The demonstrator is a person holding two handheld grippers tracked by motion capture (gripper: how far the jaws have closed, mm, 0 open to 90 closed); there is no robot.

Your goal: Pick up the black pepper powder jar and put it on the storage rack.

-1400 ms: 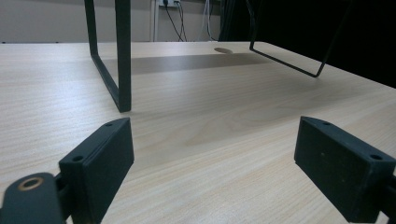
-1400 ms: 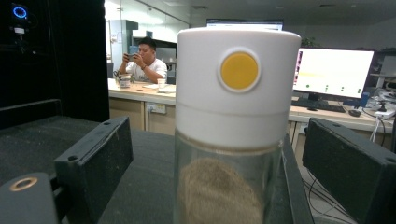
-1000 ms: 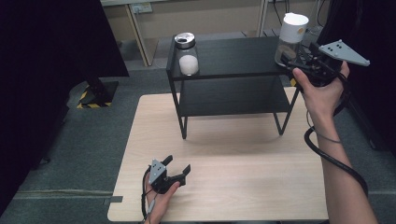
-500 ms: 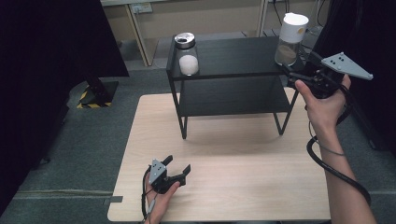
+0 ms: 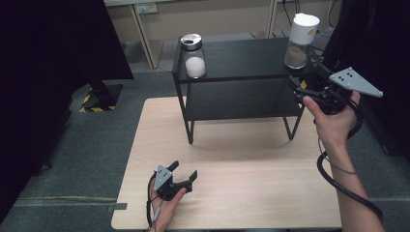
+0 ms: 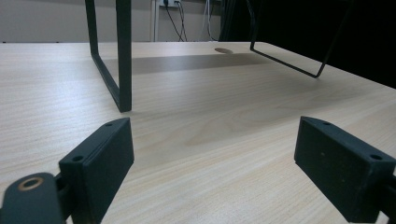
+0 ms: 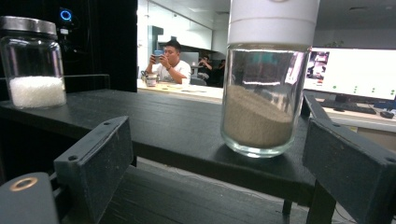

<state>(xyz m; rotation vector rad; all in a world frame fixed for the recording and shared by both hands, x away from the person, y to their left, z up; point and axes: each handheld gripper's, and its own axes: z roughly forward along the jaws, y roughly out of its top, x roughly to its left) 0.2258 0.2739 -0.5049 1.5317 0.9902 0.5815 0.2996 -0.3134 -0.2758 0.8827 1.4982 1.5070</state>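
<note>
- While the light wooden table [image 5: 232,193] bears the whole scene, the biggest thing on it is one black two-tier shelf [image 5: 241,58], whose thin legs stand on the tabletop.
- One person works here, with two forearms coming in from the near edge and one gripper in each hand.
- Two glass jars stand well apart on the top tier: a tall jar with a white lid [image 5: 301,41], holding tan powder, at the right end near the edge, and a short jar with a metal lid [image 5: 193,57], holding white grains, at the left end.
- Just beside the tall jar, the right gripper [image 5: 303,88] hovers at the shelf's right end; the right gripper view shows its jaws spread wide with nothing between them, and the jar [image 7: 266,84] standing just ahead on the shelf edge.
- Low at the near edge of the table, the left gripper [image 5: 183,175] rests with its jaws also spread and empty; the left gripper view shows bare tabletop [image 6: 210,116] between them.
- Risk, as I judge it: the tall jar is narrow, top-heavy and close to the edge, so a jaw nudging its side before closing could tip it off the shelf.
- A second risk: smooth glass may slip if the pinch lands too low or off-centre.
</note>
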